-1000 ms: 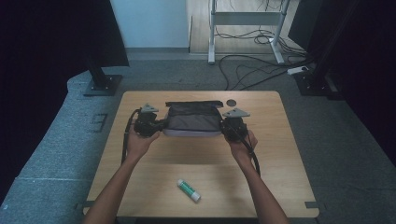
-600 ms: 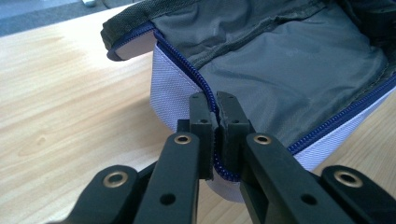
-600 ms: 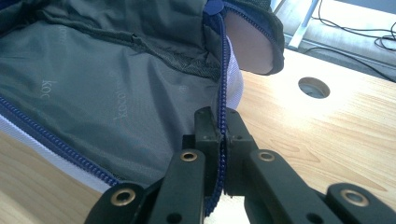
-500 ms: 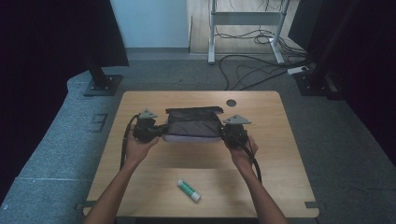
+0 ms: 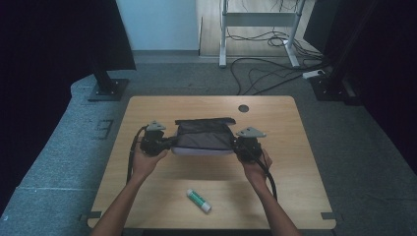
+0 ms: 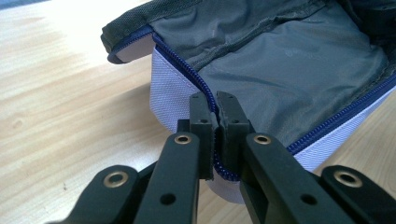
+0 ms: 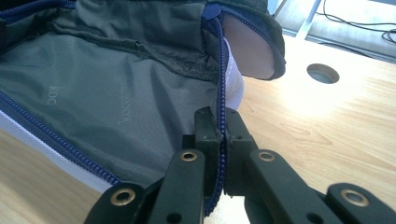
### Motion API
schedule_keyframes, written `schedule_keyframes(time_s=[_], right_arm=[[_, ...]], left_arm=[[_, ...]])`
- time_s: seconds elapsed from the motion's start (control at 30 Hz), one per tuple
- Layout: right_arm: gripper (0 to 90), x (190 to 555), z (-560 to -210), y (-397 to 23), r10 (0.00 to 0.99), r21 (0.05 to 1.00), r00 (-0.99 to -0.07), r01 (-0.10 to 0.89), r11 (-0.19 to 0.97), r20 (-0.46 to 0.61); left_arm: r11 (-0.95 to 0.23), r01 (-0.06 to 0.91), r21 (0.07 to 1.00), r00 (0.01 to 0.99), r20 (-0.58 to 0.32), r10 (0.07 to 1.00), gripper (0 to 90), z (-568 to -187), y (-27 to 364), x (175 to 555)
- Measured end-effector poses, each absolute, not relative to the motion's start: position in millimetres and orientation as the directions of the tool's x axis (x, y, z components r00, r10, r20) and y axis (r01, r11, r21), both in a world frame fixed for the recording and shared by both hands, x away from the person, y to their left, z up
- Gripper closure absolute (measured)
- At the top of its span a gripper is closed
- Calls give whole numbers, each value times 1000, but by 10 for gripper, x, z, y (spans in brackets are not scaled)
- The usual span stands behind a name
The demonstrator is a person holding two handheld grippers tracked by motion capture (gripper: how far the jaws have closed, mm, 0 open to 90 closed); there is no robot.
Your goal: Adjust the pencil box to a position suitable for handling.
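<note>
step: holding open grey-lined, blue-zippered white fabric pouch (image 5: 204,137) | left gripper (image 6: 213,109), right gripper (image 7: 219,122) clamp zipper edges, 9 and 3 o'clock | next: probably load green-white glue stick (image 5: 198,200), 6 o'clock

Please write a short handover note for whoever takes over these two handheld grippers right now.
Left gripper: shut on the blue zipper edge at the left end of the grey-lined white fabric pouch.
Right gripper: shut on the zipper edge at the pouch's right end.
The pouch sits mid-table, unzipped and spread open.
A green-and-white glue stick lies near the front edge of the wooden table, untouched.
Probably left: putting the stick inside, then zipping up.
</note>
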State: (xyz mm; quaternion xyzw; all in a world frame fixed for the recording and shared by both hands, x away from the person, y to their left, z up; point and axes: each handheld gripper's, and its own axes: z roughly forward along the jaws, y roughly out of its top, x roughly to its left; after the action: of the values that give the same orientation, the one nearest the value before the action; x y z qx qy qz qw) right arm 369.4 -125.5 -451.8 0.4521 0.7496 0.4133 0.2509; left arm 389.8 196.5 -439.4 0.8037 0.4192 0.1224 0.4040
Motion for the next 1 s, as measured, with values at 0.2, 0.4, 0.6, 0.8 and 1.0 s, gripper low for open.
schedule_keyframes(time_s=[0.2, 0.4, 0.6, 0.8, 1.0], right_arm=[[865, 3628, -4659, -1210, 885, 840, -465, 476, 260, -11], [863, 3642, -4877, -1205, 886, 822, -463, 509, 254, 13], [859, 3654, -5103, -1199, 887, 800, -460, 544, 253, 32], [850, 3670, -5290, -1205, 889, 774, -456, 580, 256, 48], [819, 3664, -5372, -1196, 883, 759, -466, 590, 274, 44]], left_arm=[[-318, 605, 730, 609, -166, 775, 867, -4572, 1993, 3894], [-317, 631, 708, 597, -182, 781, 867, -4762, 1987, 3926], [-319, 664, 677, 584, -202, 787, 863, -4977, 1977, 3957], [-322, 681, 657, 575, -207, 792, 856, -5111, 1953, 3978], [-307, 689, 657, 568, -225, 792, 835, -5178, 1978, 3991]])
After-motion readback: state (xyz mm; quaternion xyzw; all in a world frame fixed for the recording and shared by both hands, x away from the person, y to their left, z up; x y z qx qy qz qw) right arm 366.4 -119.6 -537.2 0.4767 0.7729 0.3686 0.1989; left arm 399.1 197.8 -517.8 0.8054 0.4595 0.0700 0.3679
